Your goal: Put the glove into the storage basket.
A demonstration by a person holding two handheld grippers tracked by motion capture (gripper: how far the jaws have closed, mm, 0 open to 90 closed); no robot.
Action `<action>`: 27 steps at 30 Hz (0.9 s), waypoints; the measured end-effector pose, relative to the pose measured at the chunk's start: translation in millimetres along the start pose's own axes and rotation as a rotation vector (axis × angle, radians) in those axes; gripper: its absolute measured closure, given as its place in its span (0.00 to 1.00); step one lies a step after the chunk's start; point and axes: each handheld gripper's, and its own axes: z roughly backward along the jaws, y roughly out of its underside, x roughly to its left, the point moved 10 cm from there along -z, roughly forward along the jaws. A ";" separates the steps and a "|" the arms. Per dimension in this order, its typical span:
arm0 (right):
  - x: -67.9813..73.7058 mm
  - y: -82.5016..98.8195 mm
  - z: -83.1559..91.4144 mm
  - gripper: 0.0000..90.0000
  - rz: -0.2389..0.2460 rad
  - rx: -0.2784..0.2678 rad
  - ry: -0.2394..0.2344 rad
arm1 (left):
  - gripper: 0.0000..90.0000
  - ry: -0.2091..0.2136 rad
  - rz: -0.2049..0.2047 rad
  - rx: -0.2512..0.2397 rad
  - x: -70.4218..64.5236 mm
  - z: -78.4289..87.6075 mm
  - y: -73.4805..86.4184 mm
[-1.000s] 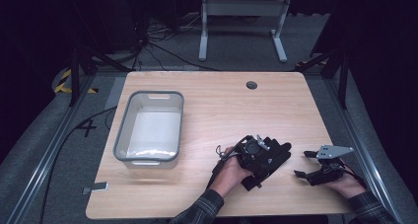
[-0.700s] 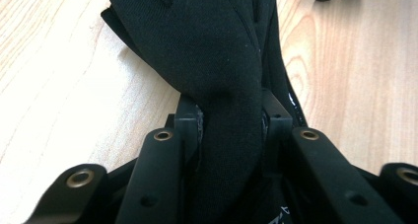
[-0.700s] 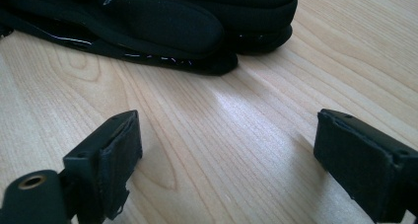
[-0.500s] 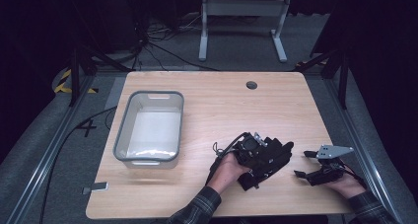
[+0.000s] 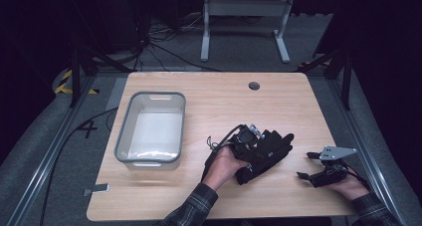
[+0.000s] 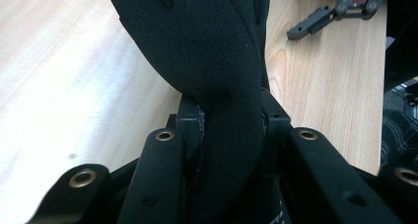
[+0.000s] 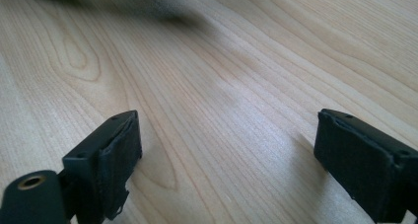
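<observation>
- glove: plain black, no pattern
- table: light wood grain
- bin at 9 o'clock: grey rim, whitish inside
- sleeve: dark plaid

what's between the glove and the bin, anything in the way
Nothing visible. The left gripper is clamped on the black glove, and only bare table lies between it and the grey bin to its left. The bin looks empty.
</observation>
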 end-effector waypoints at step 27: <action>-0.3 0.0 0.0 0.12 0.005 0.001 -0.004 | 0.79 -0.190 0.118 -0.111 62.5 127.0 0.2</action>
